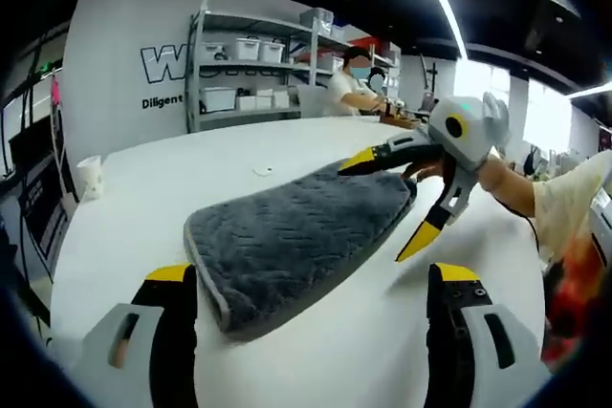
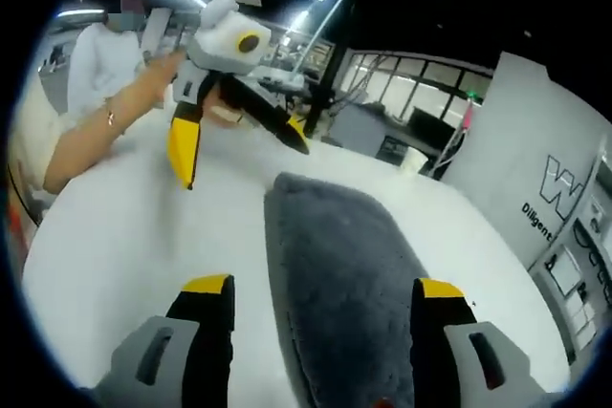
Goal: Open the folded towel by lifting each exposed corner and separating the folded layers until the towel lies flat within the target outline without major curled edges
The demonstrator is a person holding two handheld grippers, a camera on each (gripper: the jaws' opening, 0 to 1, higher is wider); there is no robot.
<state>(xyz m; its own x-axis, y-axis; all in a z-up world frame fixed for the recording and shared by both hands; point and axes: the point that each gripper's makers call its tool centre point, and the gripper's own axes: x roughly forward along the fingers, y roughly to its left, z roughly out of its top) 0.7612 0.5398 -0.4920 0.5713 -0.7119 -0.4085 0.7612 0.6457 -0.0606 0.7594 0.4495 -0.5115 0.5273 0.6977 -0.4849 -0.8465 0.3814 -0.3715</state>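
Note:
A grey quilted towel (image 1: 306, 226) lies folded on the white table (image 1: 143, 207). In the left gripper view my left gripper (image 1: 314, 274) is open just short of the towel's near end, its left jaw by the near corner. My right gripper (image 1: 390, 200) comes in from the right, open, with one yellow-tipped jaw over the towel's far edge and the other off its right side. In the right gripper view the towel (image 2: 344, 274) runs away from between the open jaws of my right gripper (image 2: 323, 286). Beyond the towel's far end my left gripper (image 2: 239, 150) hangs open.
A paper cup (image 1: 89, 177) stands near the table's left edge, and a small scrap (image 1: 263, 171) lies behind the towel. Shelves with white bins (image 1: 249, 74) and a seated person (image 1: 354, 83) are at the back. Bare arms (image 1: 507, 188) hold the grippers.

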